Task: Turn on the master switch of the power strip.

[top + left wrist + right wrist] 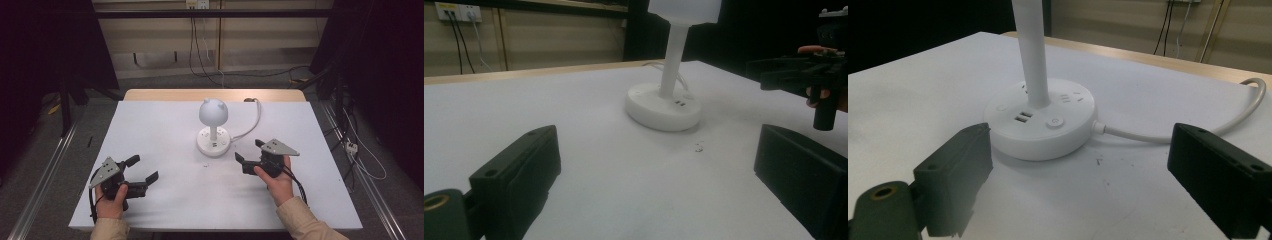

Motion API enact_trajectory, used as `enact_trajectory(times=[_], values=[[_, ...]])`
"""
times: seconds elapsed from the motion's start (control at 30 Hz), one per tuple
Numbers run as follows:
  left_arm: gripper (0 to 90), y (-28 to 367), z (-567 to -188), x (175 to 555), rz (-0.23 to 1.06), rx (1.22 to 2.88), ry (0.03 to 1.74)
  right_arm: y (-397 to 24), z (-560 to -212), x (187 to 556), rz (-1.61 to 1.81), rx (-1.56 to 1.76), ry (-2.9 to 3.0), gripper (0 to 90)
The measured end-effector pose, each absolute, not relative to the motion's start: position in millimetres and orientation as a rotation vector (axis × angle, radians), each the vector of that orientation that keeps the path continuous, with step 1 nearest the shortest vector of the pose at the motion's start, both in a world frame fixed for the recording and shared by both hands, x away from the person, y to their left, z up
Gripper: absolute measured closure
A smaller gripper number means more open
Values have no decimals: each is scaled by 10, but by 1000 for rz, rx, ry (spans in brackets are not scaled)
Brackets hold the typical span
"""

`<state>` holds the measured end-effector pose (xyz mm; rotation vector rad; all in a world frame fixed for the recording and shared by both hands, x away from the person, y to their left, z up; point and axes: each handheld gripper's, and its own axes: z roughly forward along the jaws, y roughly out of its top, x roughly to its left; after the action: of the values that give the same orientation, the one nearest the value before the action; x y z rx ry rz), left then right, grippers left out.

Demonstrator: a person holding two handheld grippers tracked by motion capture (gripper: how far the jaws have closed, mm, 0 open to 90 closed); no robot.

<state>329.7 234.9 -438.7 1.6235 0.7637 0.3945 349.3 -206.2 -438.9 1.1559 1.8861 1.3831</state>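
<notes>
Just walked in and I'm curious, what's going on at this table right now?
A person sits at a white table with a claw in each hand. In the middle stands a small white desk lamp with a round base and a cord trailing toward the far edge. The right claw is open and points at the lamp's base from close by, not touching it. The left claw rests open, farther off near the front edge. Nothing is held.
</notes>
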Motion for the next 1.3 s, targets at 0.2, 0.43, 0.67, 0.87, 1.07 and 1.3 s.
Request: enact_trajectory(times=[0.2, 0.43, 0.67, 0.87, 1.07, 1.3], values=[[45, 2340, -4387, 3294, 392, 1628, 761, -1989, -4367, 3540, 1391, 1148, 1893, 105], [45, 2350, -4391, 3290, 391, 1624, 775, -1930, -4373, 3597, 1379, 1129, 1913, 137], [44, 2352, -4395, 3291, 391, 1624, 775, -1887, -4349, 3655, 1374, 1130, 1910, 208], [44, 2358, -4395, 3294, 393, 1618, 778, -1862, -4343, 3713, 1381, 1126, 1918, 321], [44, 2360, -4388, 3293, 395, 1616, 781, -1825, -4319, 3778, 1376, 1124, 1933, 443], [44, 2364, -4391, 3292, 392, 1611, 783, -1793, -4288, 3856, 1378, 1119, 1961, 626]])
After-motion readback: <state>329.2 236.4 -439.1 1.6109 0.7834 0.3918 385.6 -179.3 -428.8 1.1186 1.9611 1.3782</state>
